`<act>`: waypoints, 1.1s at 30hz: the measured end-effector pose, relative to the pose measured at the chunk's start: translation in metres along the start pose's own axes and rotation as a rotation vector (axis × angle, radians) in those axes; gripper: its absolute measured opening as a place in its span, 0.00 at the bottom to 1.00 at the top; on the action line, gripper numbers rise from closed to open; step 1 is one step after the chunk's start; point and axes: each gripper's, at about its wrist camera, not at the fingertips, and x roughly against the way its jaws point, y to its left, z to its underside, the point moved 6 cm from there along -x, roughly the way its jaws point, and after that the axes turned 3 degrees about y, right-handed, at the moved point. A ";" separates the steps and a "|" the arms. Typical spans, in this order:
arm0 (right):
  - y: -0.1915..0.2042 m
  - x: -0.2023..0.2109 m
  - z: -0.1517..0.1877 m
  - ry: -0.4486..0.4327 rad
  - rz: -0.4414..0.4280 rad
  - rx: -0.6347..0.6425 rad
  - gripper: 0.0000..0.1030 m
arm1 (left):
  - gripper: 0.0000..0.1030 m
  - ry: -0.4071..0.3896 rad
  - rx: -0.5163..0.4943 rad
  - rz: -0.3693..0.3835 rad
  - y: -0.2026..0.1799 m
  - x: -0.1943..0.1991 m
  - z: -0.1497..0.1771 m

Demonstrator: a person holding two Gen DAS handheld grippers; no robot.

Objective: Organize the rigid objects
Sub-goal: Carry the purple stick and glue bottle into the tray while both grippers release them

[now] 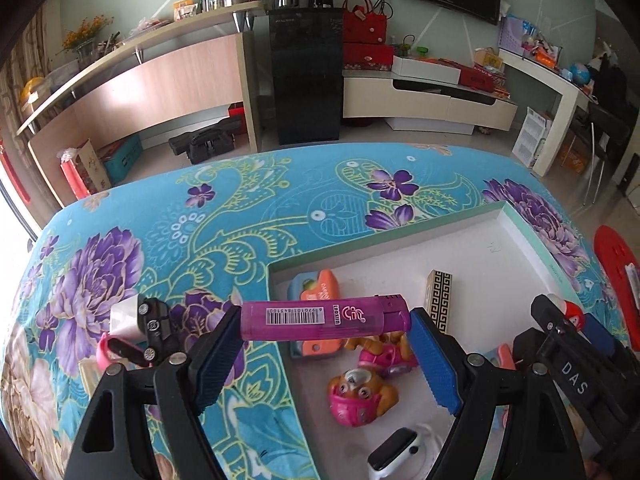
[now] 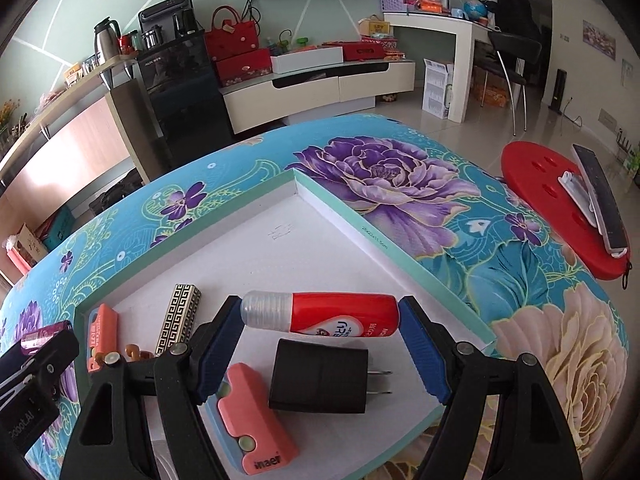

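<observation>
While both tongs stand fairly wide, each is clamped end to end on a long thing. The left tongs [image 1: 326, 322] hold a purple lighter [image 1: 325, 319] crosswise, one pad on its base and the other on its cap; it hangs over the near left corner of the tray [image 1: 400, 222], part above the flowered cloth [image 1: 224, 208]. The right tongs [image 2: 320, 316] hold a red tube [image 2: 324, 315] with a clear cap the same way, above the white tray floor.

Counted in the tray: one black plug [image 2: 320, 381] lying flat just below the tube, one gold-patterned block [image 2: 178, 320], two pink-and-blue cases [image 2: 256, 418], two pup figures [image 1: 360, 398], and one black-and-white piece [image 1: 394, 454] at the lower edge, perhaps a watch, though it is cut off.

Outside the tray, on the surface to the left, lies one black toy car [image 1: 154, 330] beside a pink thing. One red disc [image 2: 560, 208] bearing a dark remote [image 2: 600, 196] sits at the cloth's right edge. The right tongs show at the right edge of the left view, close beside the left ones over the tray. Beyond stand a black cabinet [image 1: 306, 76] and shelves.
</observation>
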 end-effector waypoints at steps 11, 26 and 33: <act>0.005 -0.003 0.002 0.008 -0.006 0.027 0.77 | 0.82 0.002 -0.017 0.038 -0.022 -0.019 0.008; 0.012 -0.007 0.005 0.030 -0.032 0.062 0.78 | 0.88 0.019 -0.013 0.019 -0.015 -0.023 0.013; 0.012 -0.008 0.006 0.039 -0.030 0.060 0.84 | 0.97 0.014 0.013 0.005 -0.004 -0.020 0.012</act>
